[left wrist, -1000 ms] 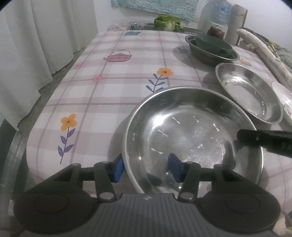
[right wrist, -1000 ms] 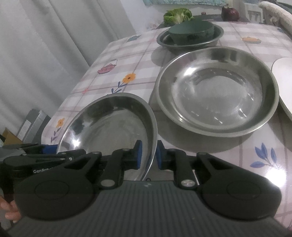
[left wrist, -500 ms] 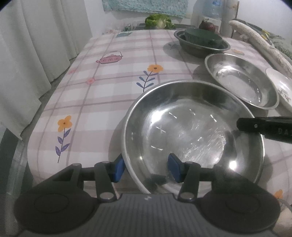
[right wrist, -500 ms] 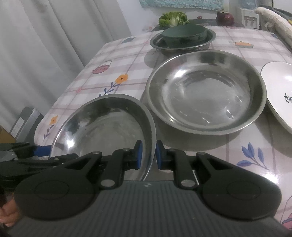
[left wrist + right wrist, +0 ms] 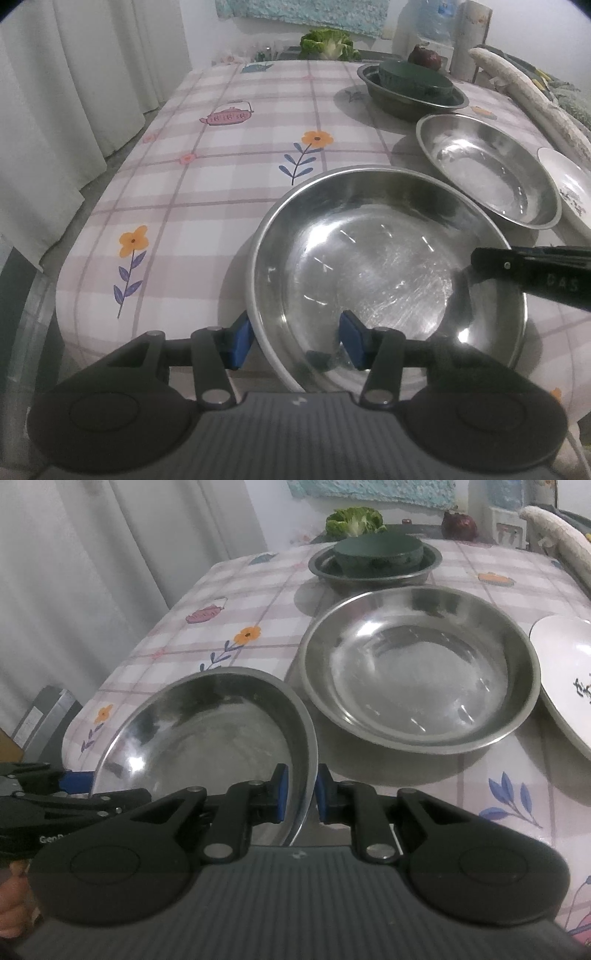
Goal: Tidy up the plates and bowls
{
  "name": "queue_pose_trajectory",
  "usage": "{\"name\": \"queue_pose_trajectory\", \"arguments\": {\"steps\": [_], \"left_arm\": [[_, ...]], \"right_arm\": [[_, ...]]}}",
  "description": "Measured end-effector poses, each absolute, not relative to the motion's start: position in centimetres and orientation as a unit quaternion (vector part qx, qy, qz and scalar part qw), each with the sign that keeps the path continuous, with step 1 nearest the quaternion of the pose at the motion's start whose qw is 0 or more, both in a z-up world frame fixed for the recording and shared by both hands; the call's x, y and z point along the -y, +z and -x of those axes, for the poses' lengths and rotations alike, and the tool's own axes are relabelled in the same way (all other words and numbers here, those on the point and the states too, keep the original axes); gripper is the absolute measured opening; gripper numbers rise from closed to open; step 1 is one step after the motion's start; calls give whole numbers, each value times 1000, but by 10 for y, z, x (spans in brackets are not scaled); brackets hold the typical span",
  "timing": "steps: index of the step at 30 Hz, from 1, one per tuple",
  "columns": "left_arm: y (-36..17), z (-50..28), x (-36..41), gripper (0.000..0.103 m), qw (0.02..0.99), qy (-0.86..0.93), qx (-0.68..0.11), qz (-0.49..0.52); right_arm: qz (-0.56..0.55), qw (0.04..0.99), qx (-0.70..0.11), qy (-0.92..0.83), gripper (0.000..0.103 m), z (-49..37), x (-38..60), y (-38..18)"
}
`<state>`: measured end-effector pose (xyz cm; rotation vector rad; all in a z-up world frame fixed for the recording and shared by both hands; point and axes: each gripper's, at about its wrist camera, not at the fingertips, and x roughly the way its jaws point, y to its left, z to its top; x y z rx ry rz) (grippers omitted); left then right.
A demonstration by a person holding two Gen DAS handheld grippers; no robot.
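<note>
near steel plate (image 5: 388, 273): kept at the table's (image 5: 229, 177) near edge, barely shifted since a second ago
left gripper (image 5: 295, 338): still spread wide, rim straddled
right gripper (image 5: 298, 794): still clamped onto the rim
second steel plate (image 5: 421, 679): left untouched just behind

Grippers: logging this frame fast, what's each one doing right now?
Left tool: open, straddling the near steel bowl's rim.
Right tool: shut on the same bowl's rim.
</note>
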<state>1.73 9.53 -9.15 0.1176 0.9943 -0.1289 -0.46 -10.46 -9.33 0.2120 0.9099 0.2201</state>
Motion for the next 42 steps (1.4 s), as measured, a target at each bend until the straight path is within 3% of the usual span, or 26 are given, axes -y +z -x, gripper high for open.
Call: {"name": "queue_pose_trajectory", "arguments": {"steps": [42], "left_arm": [[-96,-30,-98,54,873,-64,-483,-35]], "right_arm": [[-103,884,-444,109,14,5,102,-99]]}}
